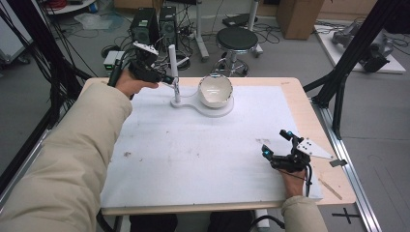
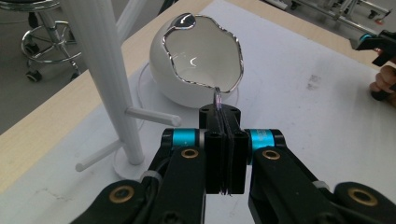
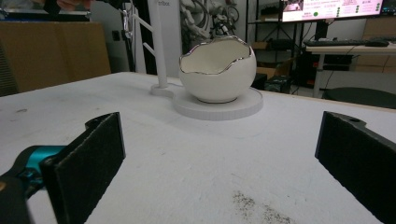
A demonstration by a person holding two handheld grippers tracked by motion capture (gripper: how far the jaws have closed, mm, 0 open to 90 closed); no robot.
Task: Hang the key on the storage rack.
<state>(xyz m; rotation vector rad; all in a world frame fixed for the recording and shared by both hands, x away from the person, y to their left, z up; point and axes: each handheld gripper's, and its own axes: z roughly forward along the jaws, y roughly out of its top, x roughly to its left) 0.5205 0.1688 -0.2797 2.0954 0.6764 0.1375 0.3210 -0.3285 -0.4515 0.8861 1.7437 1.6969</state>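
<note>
Pinching what looks like a thin ring, left gripper (image 2: 223,154) jaws closed beside eggshell bowl (image 2: 201,60), right gripper (image 3: 219,163) jaws wide.

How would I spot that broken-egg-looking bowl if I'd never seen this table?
Look to the far edge of the white mat, where a round white base lies. The bowl sits on it, right of a slim white pegged post. Its jagged, silver-edged rim marks it out.

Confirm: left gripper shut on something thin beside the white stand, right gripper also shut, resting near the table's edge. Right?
Not quite. The right gripper is open: the right gripper view shows its jaws wide apart with bare table between them. The rest holds: the left gripper is shut on a thin item by the white stand.
</note>
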